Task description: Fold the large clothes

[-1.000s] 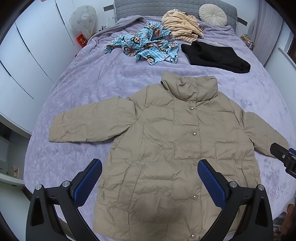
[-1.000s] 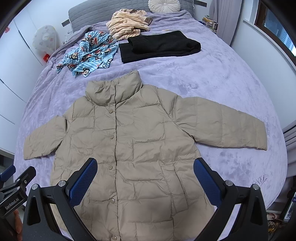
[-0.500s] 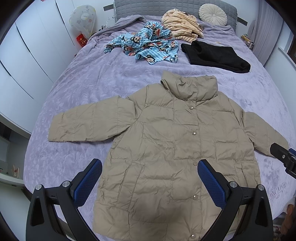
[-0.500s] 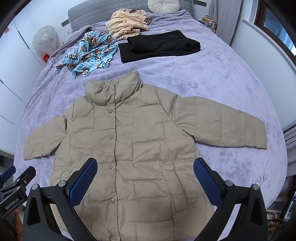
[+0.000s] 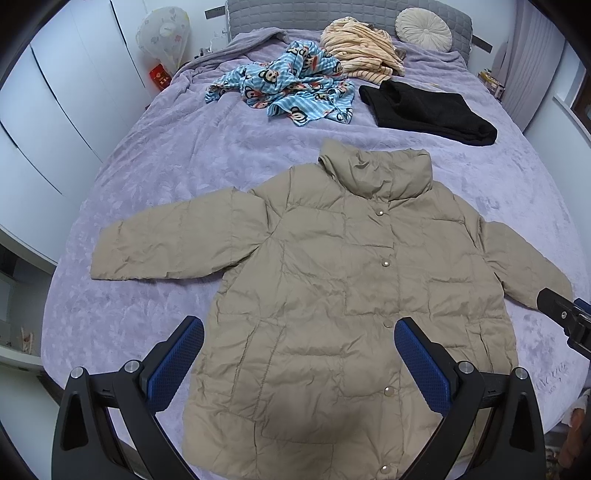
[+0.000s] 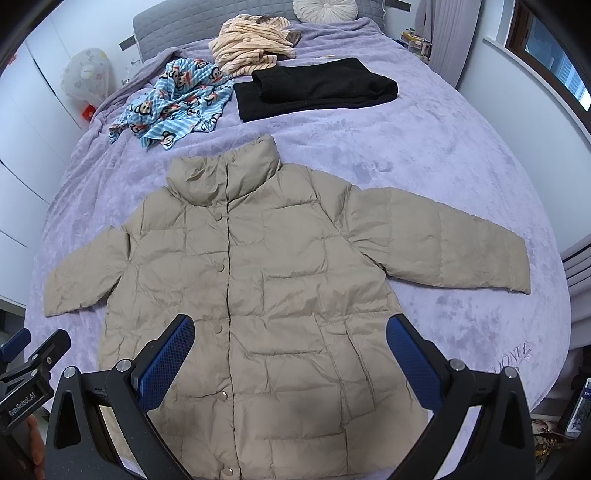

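Nothing has shifted since the earlier frames: both grippers hover in the same spots above the hem of the jacket. Nearest the cameras, the left gripper (image 5: 299,362) has its blue-padded fingers spread wide with nothing between them, and the right gripper (image 6: 290,360) is spread just as wide and also empty. Below them the beige puffer jacket (image 5: 351,295) lies flat and face up on the purple bedspread (image 5: 155,177), snapped closed, collar pointing toward the headboard and both sleeves stretched out to the sides. Farther up the bed, well apart from the jacket, lie a folded black garment (image 6: 314,86), a crumpled blue monkey-print cloth (image 5: 291,88) and a striped peach garment (image 6: 251,44). A round cream cushion (image 5: 423,27) rests against the grey headboard (image 5: 314,11).
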